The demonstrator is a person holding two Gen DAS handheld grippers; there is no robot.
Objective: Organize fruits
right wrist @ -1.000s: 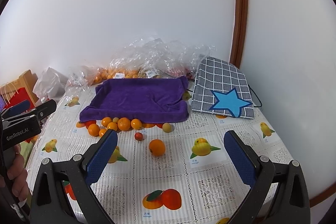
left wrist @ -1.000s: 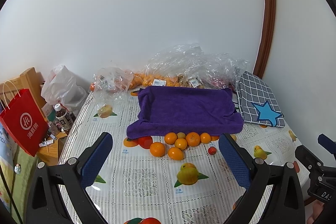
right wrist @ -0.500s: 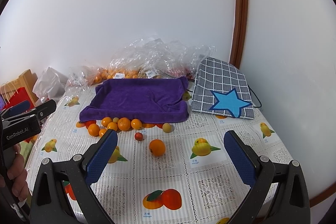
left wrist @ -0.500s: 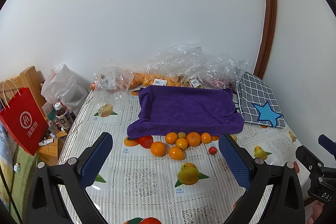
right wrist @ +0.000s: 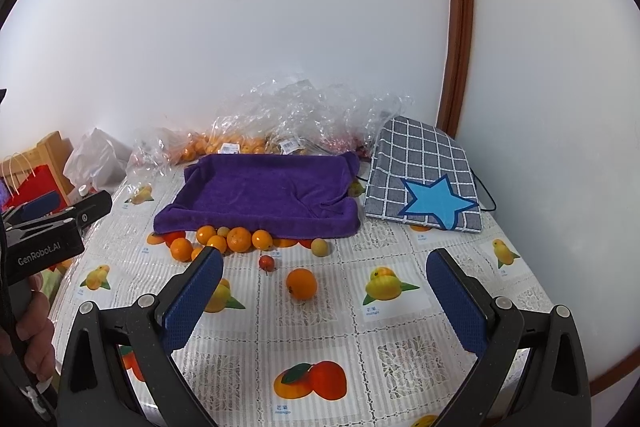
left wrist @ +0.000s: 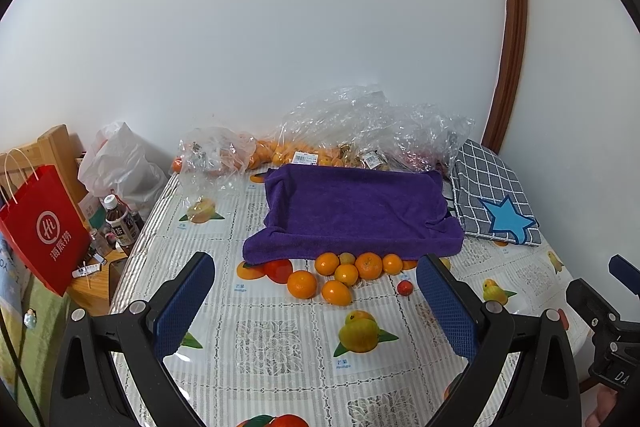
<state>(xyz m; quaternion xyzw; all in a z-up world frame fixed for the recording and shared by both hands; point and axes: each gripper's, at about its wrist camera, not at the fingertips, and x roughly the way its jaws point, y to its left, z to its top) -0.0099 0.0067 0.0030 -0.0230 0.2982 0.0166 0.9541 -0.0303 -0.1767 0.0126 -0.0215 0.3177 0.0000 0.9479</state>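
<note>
A purple towel-lined tray (left wrist: 356, 211) lies on the fruit-print tablecloth; it also shows in the right wrist view (right wrist: 264, 195). Several oranges (left wrist: 336, 275) cluster at its front edge, with a small red fruit (left wrist: 405, 287) beside them. In the right wrist view one orange (right wrist: 301, 283) sits alone in front, near the small red fruit (right wrist: 267, 262) and a small yellowish fruit (right wrist: 319, 247). My left gripper (left wrist: 316, 303) is open and empty, above the table before the cluster. My right gripper (right wrist: 324, 303) is open and empty, just short of the lone orange.
Clear plastic bags (left wrist: 360, 131) with more oranges lie against the back wall. A grey checked cushion (left wrist: 492, 203) with a blue star sits right of the tray. A red paper bag (left wrist: 44, 227), bottles (left wrist: 118, 225) and a white bag stand off the table's left edge.
Both views have shifted very slightly; the fruits and tray stay where they were. Both grippers remain open.
</note>
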